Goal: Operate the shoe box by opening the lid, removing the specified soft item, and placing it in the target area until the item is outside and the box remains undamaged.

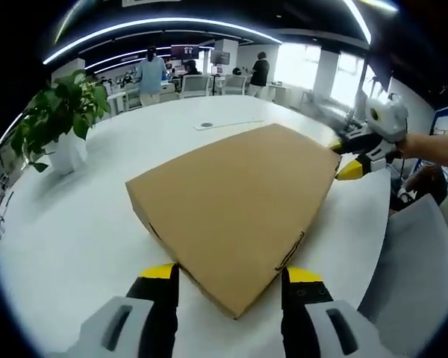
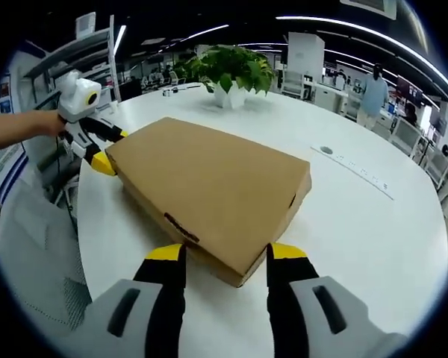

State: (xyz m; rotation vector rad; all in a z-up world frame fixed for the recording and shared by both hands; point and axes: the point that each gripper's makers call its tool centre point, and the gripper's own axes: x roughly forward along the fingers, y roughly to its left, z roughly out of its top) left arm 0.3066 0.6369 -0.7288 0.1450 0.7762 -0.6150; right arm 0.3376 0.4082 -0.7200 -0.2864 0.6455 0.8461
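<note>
Cardboard shoe box (image 1: pixel 235 216) closed; potted plant (image 1: pixel 60 119) well apart.

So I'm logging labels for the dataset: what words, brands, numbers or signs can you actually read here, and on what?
No text can be read.
Shoe box: plain brown lid, nothing printed that shows; the dark marks on its side edge are slots, not letters.
Blue and white panel at the edge of the right gripper view: too blurred to read.
Wall screens far back in the left gripper view: too small to read.
</note>
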